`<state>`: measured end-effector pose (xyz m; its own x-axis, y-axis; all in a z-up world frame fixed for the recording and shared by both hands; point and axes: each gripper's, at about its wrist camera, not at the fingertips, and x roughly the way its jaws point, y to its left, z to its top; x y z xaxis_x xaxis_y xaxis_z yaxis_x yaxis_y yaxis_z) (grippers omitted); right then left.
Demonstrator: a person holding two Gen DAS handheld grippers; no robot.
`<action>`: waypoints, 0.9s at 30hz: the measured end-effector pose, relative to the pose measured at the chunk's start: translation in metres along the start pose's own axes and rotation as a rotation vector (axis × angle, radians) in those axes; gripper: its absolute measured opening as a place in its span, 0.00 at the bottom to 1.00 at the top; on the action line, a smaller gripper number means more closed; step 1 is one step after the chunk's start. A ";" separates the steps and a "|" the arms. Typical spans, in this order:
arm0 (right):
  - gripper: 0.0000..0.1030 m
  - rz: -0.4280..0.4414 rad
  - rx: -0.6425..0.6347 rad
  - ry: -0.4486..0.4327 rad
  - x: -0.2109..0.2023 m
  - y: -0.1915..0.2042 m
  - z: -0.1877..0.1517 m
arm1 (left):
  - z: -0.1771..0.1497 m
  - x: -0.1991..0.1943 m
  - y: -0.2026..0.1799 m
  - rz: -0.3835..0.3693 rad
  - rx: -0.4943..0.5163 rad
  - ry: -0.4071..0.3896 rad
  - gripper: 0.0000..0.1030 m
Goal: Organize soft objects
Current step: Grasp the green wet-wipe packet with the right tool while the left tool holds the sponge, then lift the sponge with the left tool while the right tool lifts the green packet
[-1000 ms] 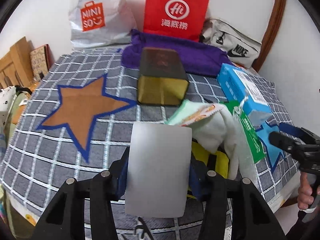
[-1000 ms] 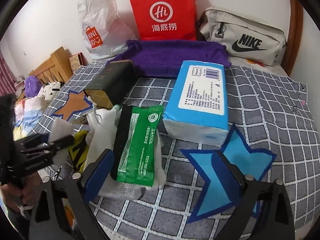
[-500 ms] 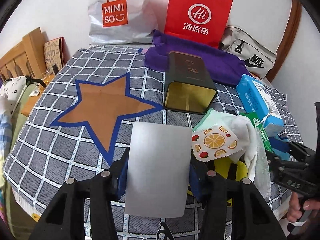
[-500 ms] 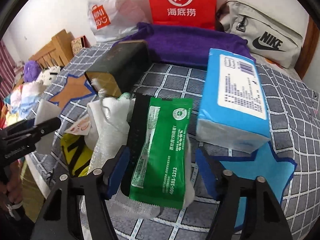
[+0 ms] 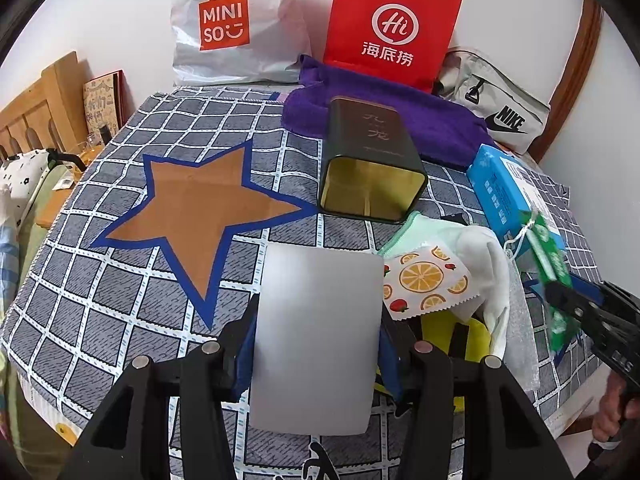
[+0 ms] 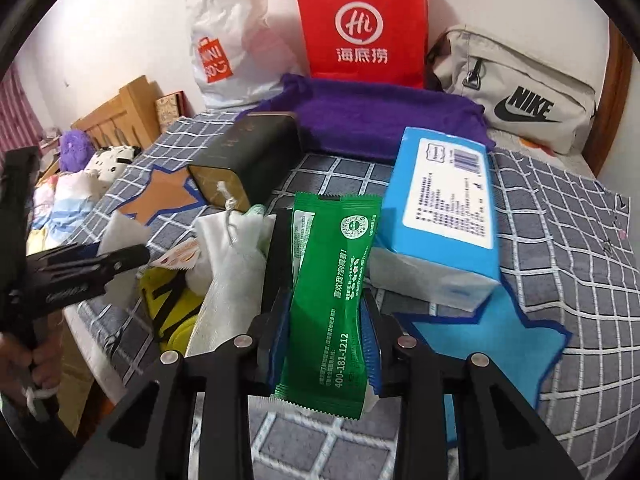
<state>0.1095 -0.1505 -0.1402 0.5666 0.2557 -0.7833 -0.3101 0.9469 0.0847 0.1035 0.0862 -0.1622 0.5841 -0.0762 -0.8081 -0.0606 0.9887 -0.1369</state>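
Observation:
My left gripper point(image 5: 316, 344) is shut on a flat white foam sheet point(image 5: 316, 336), held above the checked cloth near the brown star point(image 5: 200, 212). My right gripper point(image 6: 326, 332) is shut on a green wipes packet point(image 6: 332, 300), lifted off a heap of soft things: a white drawstring pouch point(image 6: 228, 264), an orange-print packet point(image 5: 424, 280), a yellow item point(image 5: 468, 336). The right gripper and packet also show in the left wrist view point(image 5: 560, 304), the left gripper in the right wrist view point(image 6: 116, 260).
An open dark tin point(image 5: 372, 168) lies on its side mid-table. A blue tissue pack point(image 6: 440, 208) lies beside the blue star point(image 6: 488, 344). A purple towel point(image 6: 380, 120), red bag point(image 5: 388, 28), white bag point(image 5: 236, 24) and Nike bag point(image 6: 516, 96) stand at the back.
My right gripper closed on the green packet and lifted it from the heap. My left gripper, still holding the foam sheet, drifted left toward the brown star.

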 end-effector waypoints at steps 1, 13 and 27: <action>0.32 0.003 0.000 0.001 -0.005 -0.003 -0.003 | 0.000 -0.001 0.000 0.002 -0.001 -0.002 0.47; 0.43 -0.104 0.075 0.127 0.008 -0.067 -0.048 | 0.001 -0.002 -0.001 0.052 -0.015 0.005 0.47; 0.13 -0.020 0.022 0.096 0.000 -0.059 -0.047 | 0.017 -0.013 -0.009 0.051 0.000 -0.014 0.47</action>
<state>0.0920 -0.2158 -0.1737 0.4966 0.2182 -0.8401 -0.2826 0.9558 0.0812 0.1106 0.0803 -0.1407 0.5913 -0.0239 -0.8061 -0.0907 0.9912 -0.0960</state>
